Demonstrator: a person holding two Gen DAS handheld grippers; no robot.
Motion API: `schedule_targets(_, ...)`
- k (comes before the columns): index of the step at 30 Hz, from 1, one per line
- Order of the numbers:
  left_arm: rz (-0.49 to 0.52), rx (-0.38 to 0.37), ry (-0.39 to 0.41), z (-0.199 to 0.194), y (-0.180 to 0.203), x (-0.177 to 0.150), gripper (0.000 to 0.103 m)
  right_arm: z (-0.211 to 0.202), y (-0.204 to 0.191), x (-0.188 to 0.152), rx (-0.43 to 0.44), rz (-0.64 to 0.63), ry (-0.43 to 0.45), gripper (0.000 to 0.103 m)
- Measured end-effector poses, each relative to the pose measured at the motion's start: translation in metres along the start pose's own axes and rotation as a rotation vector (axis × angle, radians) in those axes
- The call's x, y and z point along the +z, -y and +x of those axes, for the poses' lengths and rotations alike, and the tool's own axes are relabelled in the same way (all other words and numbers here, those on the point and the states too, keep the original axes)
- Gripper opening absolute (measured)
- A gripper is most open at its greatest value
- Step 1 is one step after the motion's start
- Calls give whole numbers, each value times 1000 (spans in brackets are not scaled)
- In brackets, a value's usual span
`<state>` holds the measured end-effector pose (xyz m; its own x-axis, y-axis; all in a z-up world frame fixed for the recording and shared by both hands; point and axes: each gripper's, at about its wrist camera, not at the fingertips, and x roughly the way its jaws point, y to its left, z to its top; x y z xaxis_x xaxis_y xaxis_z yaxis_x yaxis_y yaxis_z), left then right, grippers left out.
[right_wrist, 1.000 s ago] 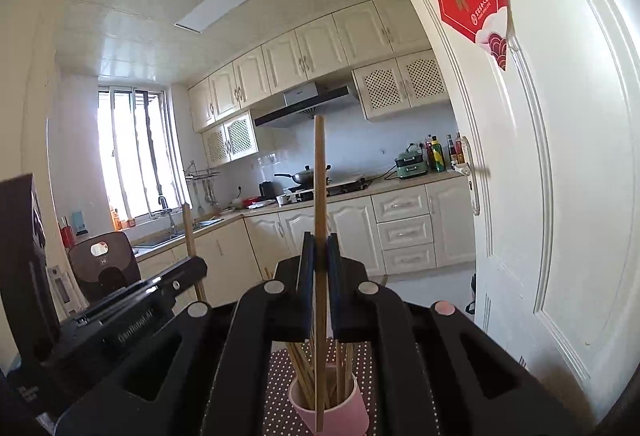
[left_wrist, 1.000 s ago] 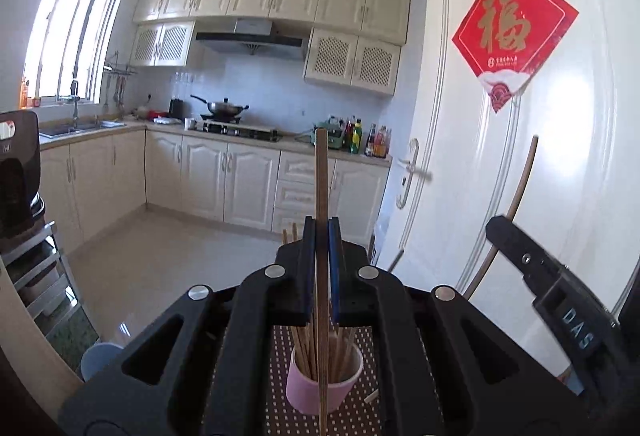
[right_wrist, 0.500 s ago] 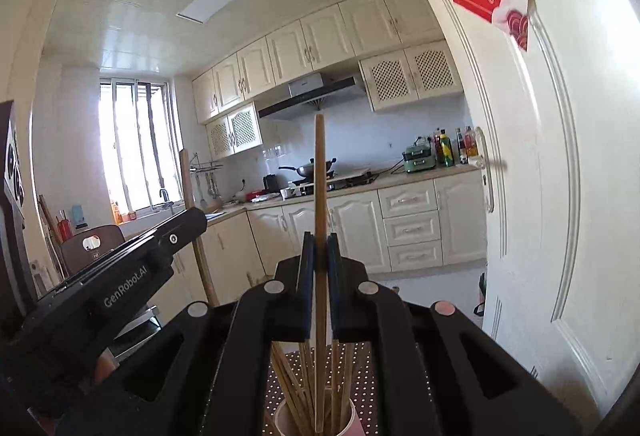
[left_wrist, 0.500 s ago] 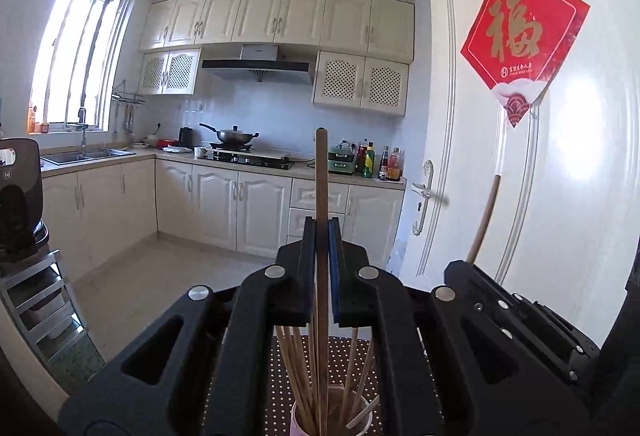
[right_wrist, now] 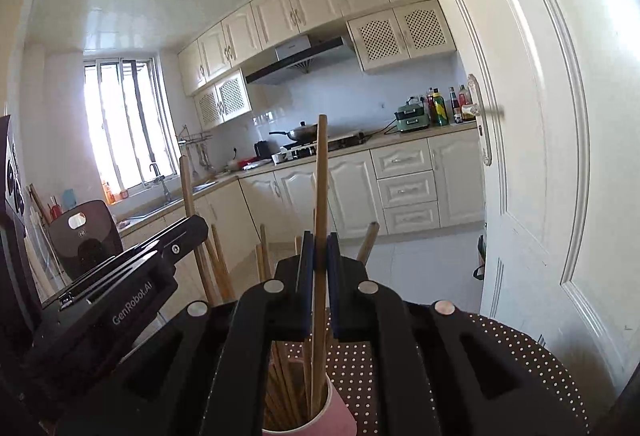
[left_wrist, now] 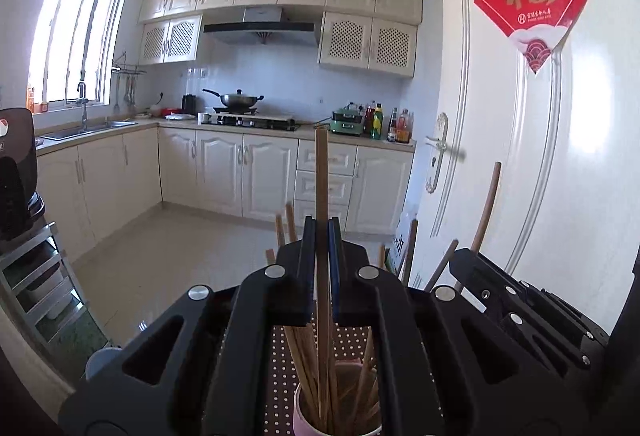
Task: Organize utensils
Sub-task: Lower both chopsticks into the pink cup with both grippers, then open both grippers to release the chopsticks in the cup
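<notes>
Surroundings: a round table (right_wrist: 520, 356) under a dark brown cloth with white dots carries a pink cylindrical cup (left_wrist: 298, 410) packed with wooden chopsticks (left_wrist: 304, 360); a white panelled door (left_wrist: 560, 155) stands close on the right, cream kitchen cabinets (left_wrist: 224, 171) lie far behind.
In the way: the upright sticks crowd the cup's mouth, several leaning outward; in the left wrist view the right gripper's black body sits just right of the cup.
Left gripper (left_wrist: 321, 268): points roughly level, slightly downward, just above the cup; fingers (left_wrist: 306, 268) clamped on a long wooden chopstick (left_wrist: 321, 175).
Right gripper (right_wrist: 320, 272): same near-level pose, beside the left one; fingers (right_wrist: 306, 276) clamped on a second long wooden chopstick (right_wrist: 321, 175).
Chopstick axis: both held sticks stand nearly upright, the right one tilted a little, tops toward the ceiling.
Chopstick place: lower ends reach down inside the cup among the others.
</notes>
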<state>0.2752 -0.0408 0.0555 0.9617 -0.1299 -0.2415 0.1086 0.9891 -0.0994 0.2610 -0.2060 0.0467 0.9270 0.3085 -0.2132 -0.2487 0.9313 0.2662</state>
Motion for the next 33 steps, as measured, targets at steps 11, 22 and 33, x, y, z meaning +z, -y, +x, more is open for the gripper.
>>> schedule_targets(11,-6,-1,-75,12,-6,-26,7,10,-6,-19,-4,-6,-92,5)
schedule_targets(22,7,-36,-94,5,-9,-40,7,10,-5,-33,-9,4,-170,9)
schedule_targets(33,59,-50,-171,-10,-6,-56,19,-12,2,-45,-28,46,-203,51)
